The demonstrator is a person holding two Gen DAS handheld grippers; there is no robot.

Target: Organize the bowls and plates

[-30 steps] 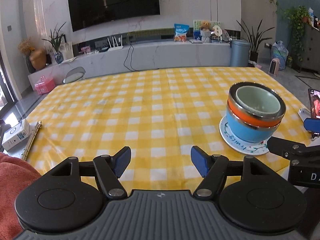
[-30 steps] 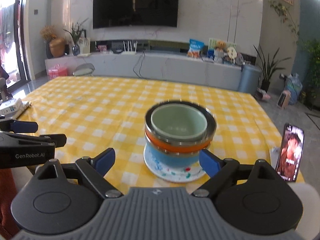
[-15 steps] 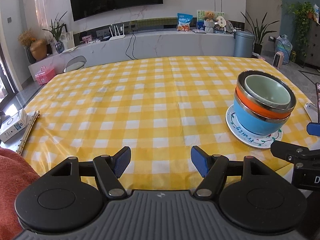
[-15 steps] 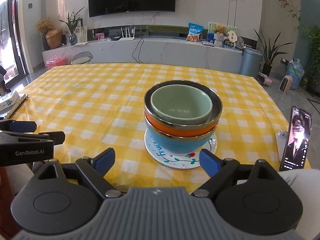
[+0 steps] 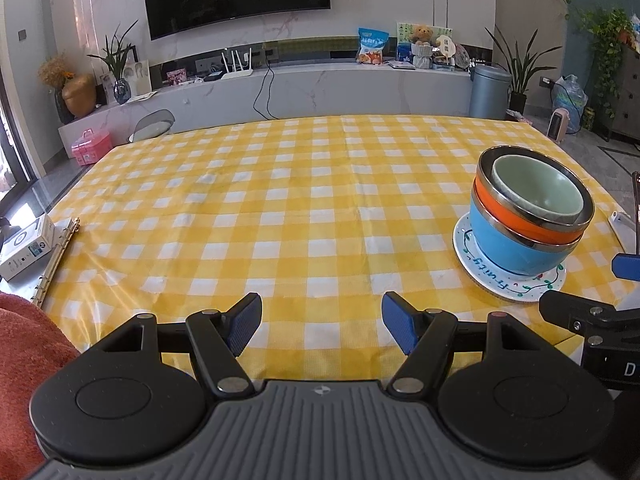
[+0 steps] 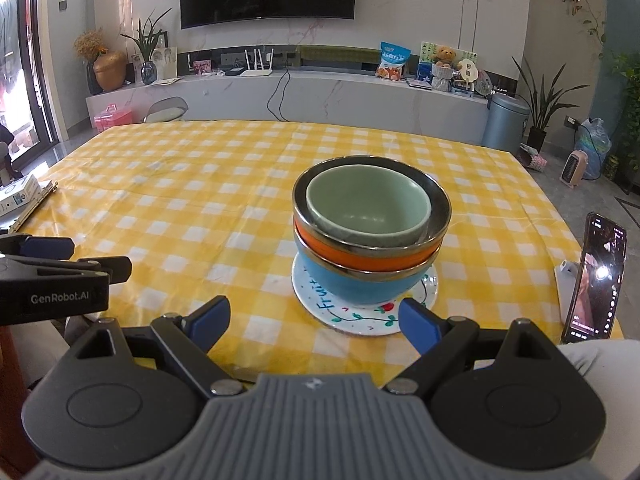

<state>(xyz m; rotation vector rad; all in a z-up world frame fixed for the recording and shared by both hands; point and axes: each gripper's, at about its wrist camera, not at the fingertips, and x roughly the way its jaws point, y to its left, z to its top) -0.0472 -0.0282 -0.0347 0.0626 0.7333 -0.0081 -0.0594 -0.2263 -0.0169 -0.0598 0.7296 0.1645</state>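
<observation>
Bright daylight from the left, sharp focus, fisheye-bent edges.

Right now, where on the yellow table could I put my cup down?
Bare checked tablecloth stretches from the bowl stack on its plate across to the box at the left edge. It is crowded near the phone.

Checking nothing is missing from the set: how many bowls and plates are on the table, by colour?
Green bowl: 1
Orange bowl: 1
Blue bowl: 1
White plate: 1
Total: 4, all in one stack.
</observation>
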